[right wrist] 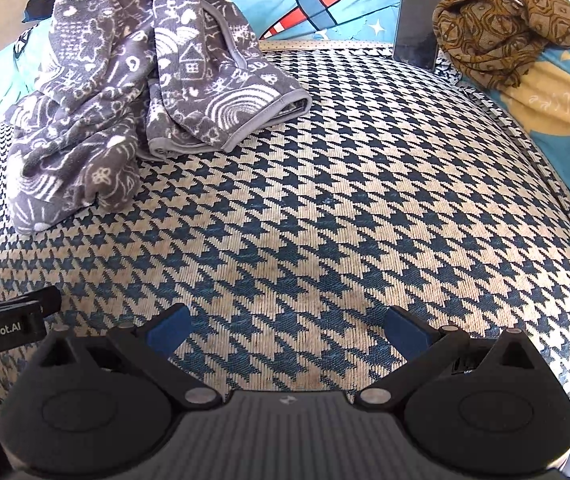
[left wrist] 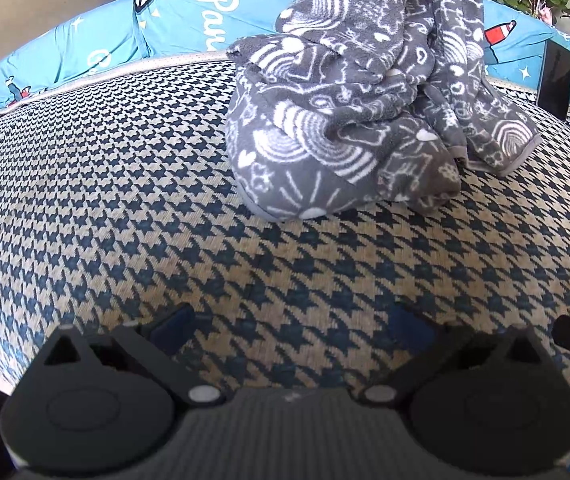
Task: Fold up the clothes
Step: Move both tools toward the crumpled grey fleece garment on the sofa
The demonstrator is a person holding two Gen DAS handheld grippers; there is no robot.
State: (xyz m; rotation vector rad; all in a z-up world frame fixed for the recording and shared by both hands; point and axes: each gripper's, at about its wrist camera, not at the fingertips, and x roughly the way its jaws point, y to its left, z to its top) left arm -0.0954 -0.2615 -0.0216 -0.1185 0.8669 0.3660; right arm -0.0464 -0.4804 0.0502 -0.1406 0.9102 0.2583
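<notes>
Readable marks: one brand name and one partial word.

"GenRobot.AI" stood in white letters on the black body of the left gripper [right wrist: 3, 326], seen at nine o'clock in the right wrist view. White cursive letters reading "Pan", cut off by the grey fleece garment [left wrist: 349, 92], ran across the blue printed sheet [left wrist: 189, 12] at eleven o'clock in the left wrist view; fainter writing below it could not be read.
</notes>
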